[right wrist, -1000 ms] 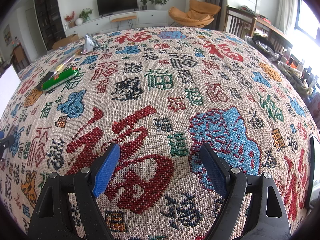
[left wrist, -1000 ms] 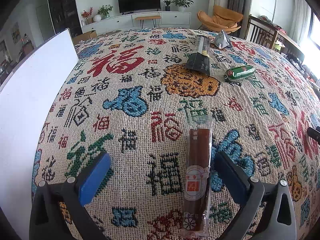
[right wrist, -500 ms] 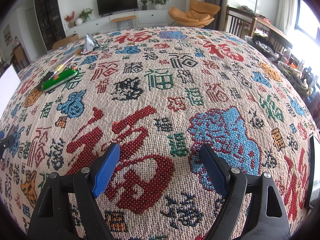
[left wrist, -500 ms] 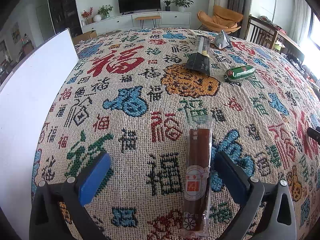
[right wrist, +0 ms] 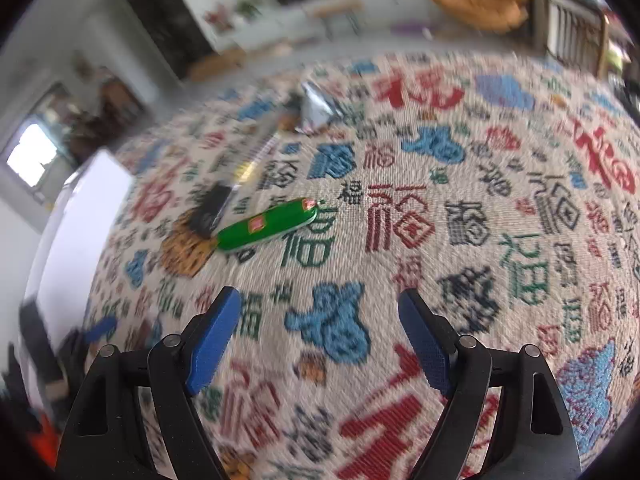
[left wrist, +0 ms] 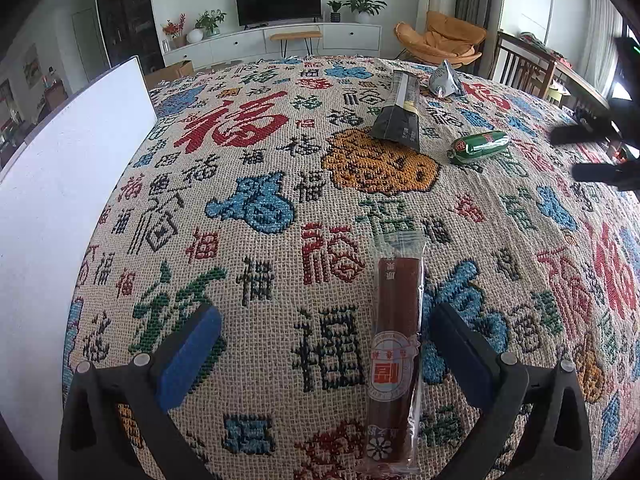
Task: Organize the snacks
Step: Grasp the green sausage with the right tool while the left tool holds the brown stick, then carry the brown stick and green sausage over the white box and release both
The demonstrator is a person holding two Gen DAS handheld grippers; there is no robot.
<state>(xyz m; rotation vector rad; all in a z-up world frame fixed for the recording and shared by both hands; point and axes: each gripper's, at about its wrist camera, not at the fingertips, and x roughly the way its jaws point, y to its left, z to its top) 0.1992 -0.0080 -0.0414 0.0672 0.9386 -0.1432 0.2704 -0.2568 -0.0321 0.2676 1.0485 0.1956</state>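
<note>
A long brown snack stick in clear wrap (left wrist: pixel 394 344) lies on the patterned tablecloth between the fingers of my left gripper (left wrist: pixel 326 320), nearer the right one; the gripper is open and touches nothing. Farther off lie a dark flat packet (left wrist: pixel 398 114), a silver pouch (left wrist: pixel 445 80) and a green sausage-shaped snack (left wrist: pixel 480 147). My right gripper (right wrist: pixel 320 300) hovers open and empty above the cloth, with the green snack (right wrist: pixel 268 229) ahead to its left, the dark packet (right wrist: pixel 212 208) and silver pouch (right wrist: pixel 318 108) beyond. From the left wrist view the right gripper (left wrist: pixel 592 152) shows at the right edge.
A white board (left wrist: pixel 60 200) stands along the table's left side, also in the right wrist view as a white board (right wrist: pixel 80 232). Wooden chairs (left wrist: pixel 528 68) stand past the table's far right edge. The tablecloth (left wrist: pixel 260 128) covers the whole tabletop.
My right gripper has swung left and lifted a little; its view now faces the green snack and is blurred. It has come into the left wrist view. The left gripper has not moved.
</note>
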